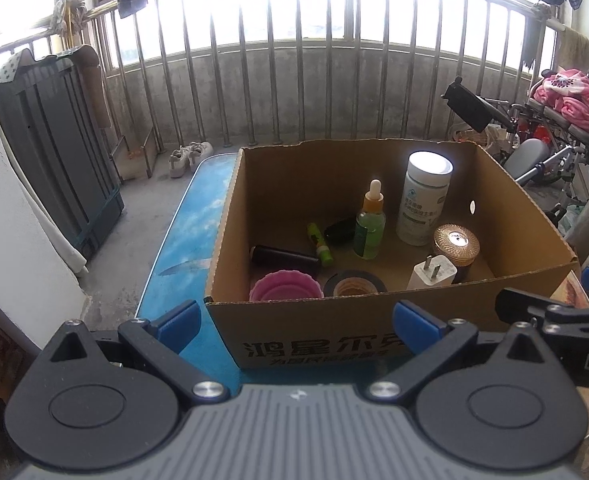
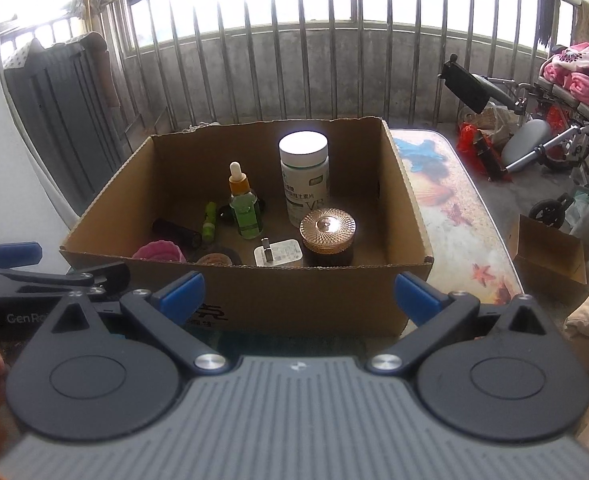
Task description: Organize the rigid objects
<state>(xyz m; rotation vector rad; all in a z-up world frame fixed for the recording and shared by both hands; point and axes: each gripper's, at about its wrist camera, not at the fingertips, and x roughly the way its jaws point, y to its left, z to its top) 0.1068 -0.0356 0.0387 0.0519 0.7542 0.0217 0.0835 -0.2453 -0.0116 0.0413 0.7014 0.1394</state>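
Note:
An open cardboard box [image 1: 334, 320] [image 2: 294, 292] sits on a blue patterned table. Inside stand a white pill bottle [image 1: 424, 200] [image 2: 305, 176] and a green dropper bottle [image 1: 370, 222] [image 2: 245, 206]. Around them lie a gold-lidded jar [image 1: 456, 246] [image 2: 327, 232], a white charger plug [image 1: 430, 274] [image 2: 278, 255], a pink cup [image 1: 284, 286] [image 2: 159, 251], a tape roll [image 1: 354, 284] [image 2: 214, 258], a black tube [image 1: 284, 258] [image 2: 176, 232] and a green stick [image 1: 319, 242] [image 2: 209, 220]. My left gripper [image 1: 296, 322] and right gripper [image 2: 298, 294] are both open and hold nothing, just in front of the box's near wall.
The table [image 1: 182, 248] [image 2: 458, 216] stands on a concrete balcony with a metal railing [image 1: 294, 92]. A dark folded panel [image 1: 54, 148] leans at the left. A wheelchair with a pink blanket [image 2: 574, 76] is at the right. A small open carton [image 2: 546, 250] sits by the table's right edge.

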